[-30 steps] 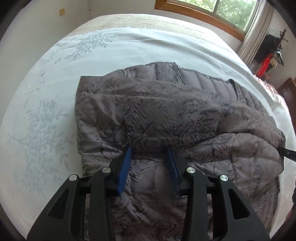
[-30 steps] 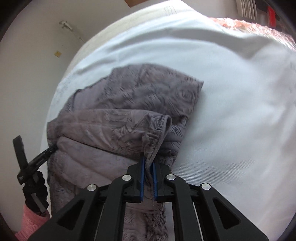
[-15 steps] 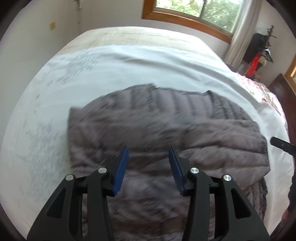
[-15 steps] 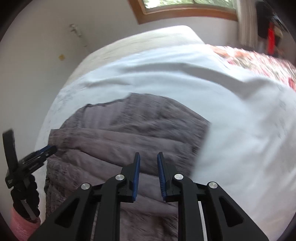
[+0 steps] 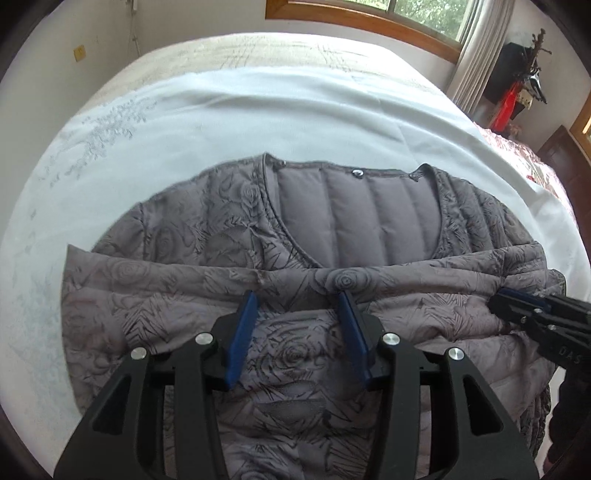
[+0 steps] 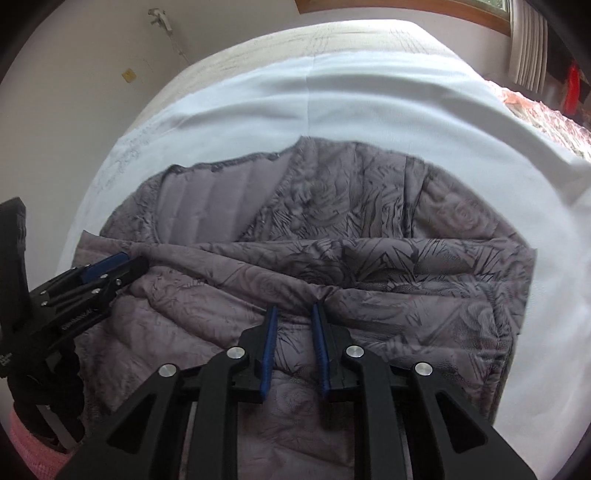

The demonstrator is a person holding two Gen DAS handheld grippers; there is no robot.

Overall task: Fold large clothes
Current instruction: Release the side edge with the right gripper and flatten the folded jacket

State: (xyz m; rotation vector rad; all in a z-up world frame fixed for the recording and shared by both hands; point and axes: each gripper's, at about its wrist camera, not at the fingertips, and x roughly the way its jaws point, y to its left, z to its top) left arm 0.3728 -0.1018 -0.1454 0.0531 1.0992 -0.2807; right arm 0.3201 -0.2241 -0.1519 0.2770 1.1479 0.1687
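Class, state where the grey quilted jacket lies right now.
The grey quilted jacket lies on the white sheet of the bed, directly ahead of both grippers in both wrist views.

Big bed (image 5: 258,107) fills the room, covered with a white sheet (image 5: 295,122) that has a faint grey leaf print on its left side. Beige quilted cover (image 5: 280,48) shows at the far end. Plain off-white wall (image 5: 92,33) behind, with a small yellow tag (image 5: 78,54) on it. Wood-framed window (image 5: 388,14) at far right, greenery outside, daylight coming in. Pale curtain (image 5: 476,55) beside it. Red floral bedding (image 5: 532,166) at right edge. Dark wooden furniture (image 5: 565,155) in the corner, red object (image 5: 506,107) near it.
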